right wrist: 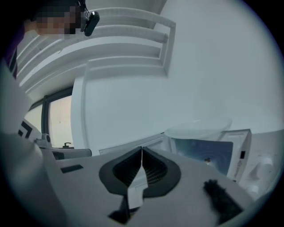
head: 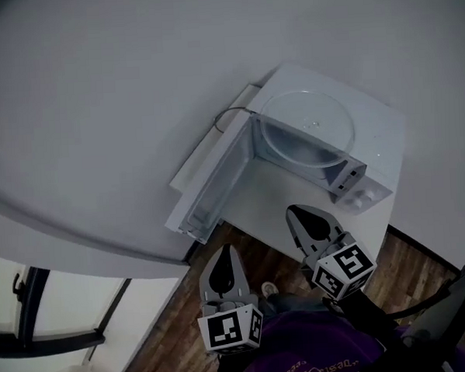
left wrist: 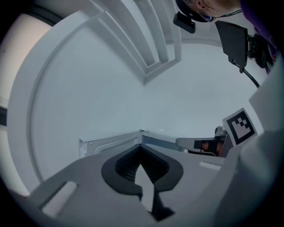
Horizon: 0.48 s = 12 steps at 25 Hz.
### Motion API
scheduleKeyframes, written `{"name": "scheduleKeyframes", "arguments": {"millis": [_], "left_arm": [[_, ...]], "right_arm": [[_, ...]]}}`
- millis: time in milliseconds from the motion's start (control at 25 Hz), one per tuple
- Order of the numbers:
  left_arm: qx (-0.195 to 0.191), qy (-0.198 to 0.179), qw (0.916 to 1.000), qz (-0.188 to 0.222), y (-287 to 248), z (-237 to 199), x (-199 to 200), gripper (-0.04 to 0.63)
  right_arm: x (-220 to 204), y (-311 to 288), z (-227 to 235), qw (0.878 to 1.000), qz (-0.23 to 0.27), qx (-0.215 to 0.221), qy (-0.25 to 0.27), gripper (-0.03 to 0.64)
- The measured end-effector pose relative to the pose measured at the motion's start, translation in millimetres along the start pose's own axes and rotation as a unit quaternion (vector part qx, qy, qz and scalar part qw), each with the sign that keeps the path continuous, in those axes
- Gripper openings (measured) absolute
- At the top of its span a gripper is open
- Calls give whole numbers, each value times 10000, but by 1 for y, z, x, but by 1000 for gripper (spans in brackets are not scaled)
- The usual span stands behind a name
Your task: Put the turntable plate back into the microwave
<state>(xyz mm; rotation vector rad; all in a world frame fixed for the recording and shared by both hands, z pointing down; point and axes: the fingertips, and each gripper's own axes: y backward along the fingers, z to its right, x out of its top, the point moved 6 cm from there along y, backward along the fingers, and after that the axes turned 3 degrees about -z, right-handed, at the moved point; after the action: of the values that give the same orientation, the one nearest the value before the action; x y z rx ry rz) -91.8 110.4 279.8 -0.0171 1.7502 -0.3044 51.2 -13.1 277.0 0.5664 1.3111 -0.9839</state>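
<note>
Judging from the head view, the task is at its start. The turntable plate (head: 307, 127) lies flat on the roof of the microwave (head: 382, 152), not inside it. The door (head: 216, 178) stands swung fully out to the left, so access is already provided. The cavity (right wrist: 204, 153) shows as an open, bluish recess directly under the plate, and I see nothing in it apart from a small hub on its floor.

The left tool (head: 226, 255) and the right tool (head: 300, 217) are both short of the appliance, out over the front edge of the counter (head: 265, 211) and the wooden floor (head: 185, 316). Each has its jaws closed together with nothing between them, as each tool's own view confirms.

Remaining work:
- open a tool
- take the plate by its rim
- lift it clear of the roof
- lower it in front of the opening
- slide it in level and seat it on the hub

Clearance findings:
- The approach from the front is unobstructed.
- The open door bounds the left side.
- The control knobs (head: 357, 198) and front panel bound the right.
- The wall (head: 95, 87) lies close behind the microwave.
- The plate overhangs nothing, but its rim sits near the roof's front edge.
</note>
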Motion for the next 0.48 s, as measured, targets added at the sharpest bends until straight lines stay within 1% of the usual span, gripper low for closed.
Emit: {"name": "scheduleKeyframes", "arguments": {"millis": [120, 200, 360, 480], "left_arm": [[-606, -88, 9981, -77, -27, 12, 7, 3], [-1101, -112, 9938, -91, -44, 20, 13, 3], [-2094, -177, 9775, -173, -78, 38, 23, 3], [-2576, -208, 9658, -218, -99, 42, 30, 3]], "right_arm": [[4, 12, 16, 9985, 157, -510, -90, 12], [9, 19, 24, 9954, 279, -904, -169, 12], [13, 30, 36, 9838, 541, -1671, -358, 12], [16, 30, 40, 9747, 671, -2082, -451, 12]]}}
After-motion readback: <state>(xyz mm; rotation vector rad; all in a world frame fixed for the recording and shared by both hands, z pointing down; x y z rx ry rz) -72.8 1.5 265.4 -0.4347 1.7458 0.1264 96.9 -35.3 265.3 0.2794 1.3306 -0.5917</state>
